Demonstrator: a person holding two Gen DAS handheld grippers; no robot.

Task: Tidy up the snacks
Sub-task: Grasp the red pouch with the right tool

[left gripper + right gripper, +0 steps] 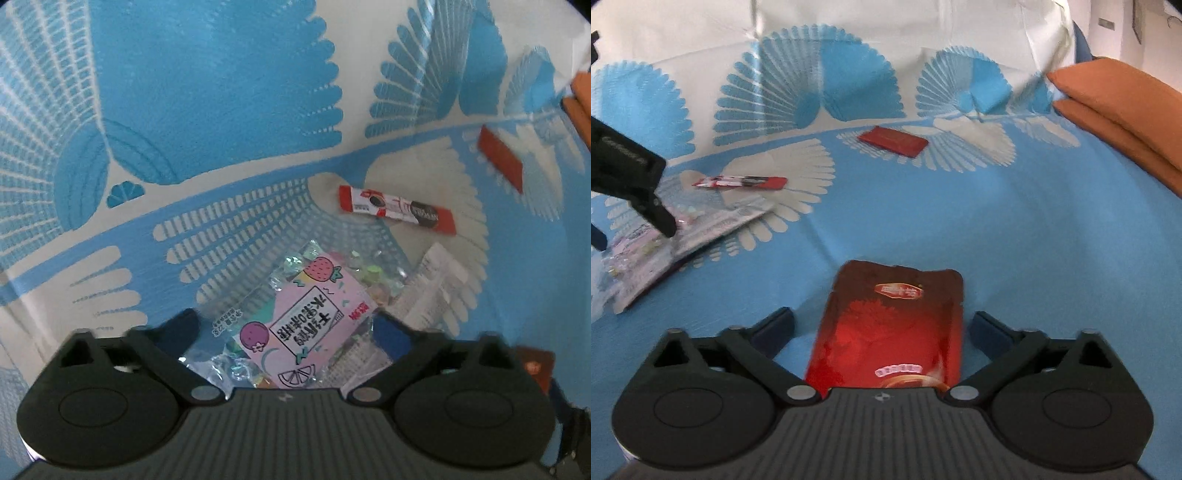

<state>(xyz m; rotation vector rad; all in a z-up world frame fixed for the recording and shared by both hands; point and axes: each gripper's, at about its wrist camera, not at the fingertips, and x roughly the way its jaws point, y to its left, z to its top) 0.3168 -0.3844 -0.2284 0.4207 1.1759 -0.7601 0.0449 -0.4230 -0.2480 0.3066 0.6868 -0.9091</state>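
Your left gripper [286, 334]: pitched steeply down, jaws spread wide, blue pads clear on both sides, nothing clamped. Left finger [177, 328] and right finger [391, 338] stand apart, roughly symmetric about centre. Seen from right wrist camera, your left gripper [631, 230] enters at left edge, dark body angled down, one fingertip [666, 223] low.

Your right gripper [882, 330]: pointed forward and moderately down, jaws wide, pads [774, 330] not pressing on anything. Linkage arms splayed evenly. No hand or sleeve visible.

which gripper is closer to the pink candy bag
Left. The left gripper straddles the pink candy bag; the right gripper is off beside it, over a red pouch.
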